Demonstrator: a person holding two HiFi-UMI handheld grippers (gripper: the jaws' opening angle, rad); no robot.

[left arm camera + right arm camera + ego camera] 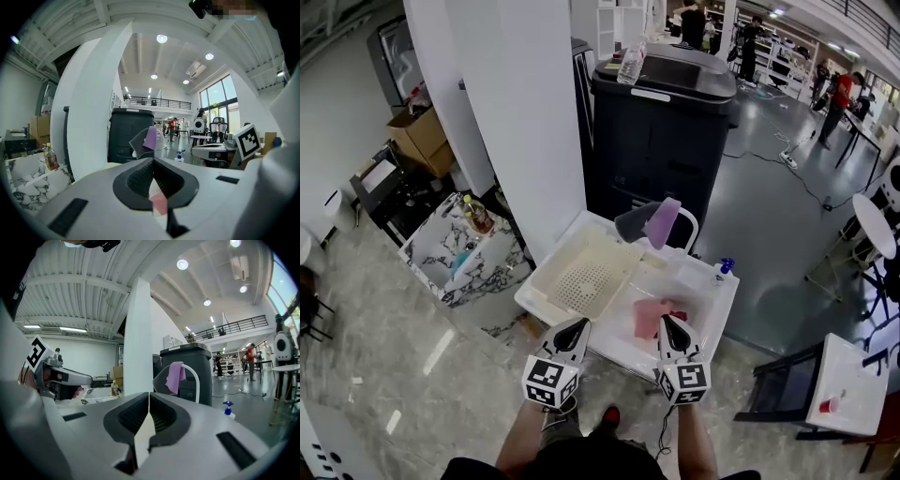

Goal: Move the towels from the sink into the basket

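Both my tongs, left gripper (pixel 579 324) and right gripper (pixel 668 322), are pinched shut on nothing at the front edge of the sink (pixel 724 302), pink towel (pixel 652 317) lying inside it, grey towel (pixel 633 223) and purple towel (pixel 664 221) hanging at its back, basket (pixel 546 281) on its left side.

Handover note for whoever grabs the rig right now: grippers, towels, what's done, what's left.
Left gripper: shut, empty, held over the sink's near rim by the basket.
Right gripper: shut, empty, at the near rim next to the pink towel.
Towels: the pink towel lies in the basin. The grey towel and purple towel hang over the faucet.
Basket: sits in the left half of the sink, no towel in it.
Done: nothing in the basket yet.
Left: all three towels. The pink one is probably the easiest first grab for the right gripper.
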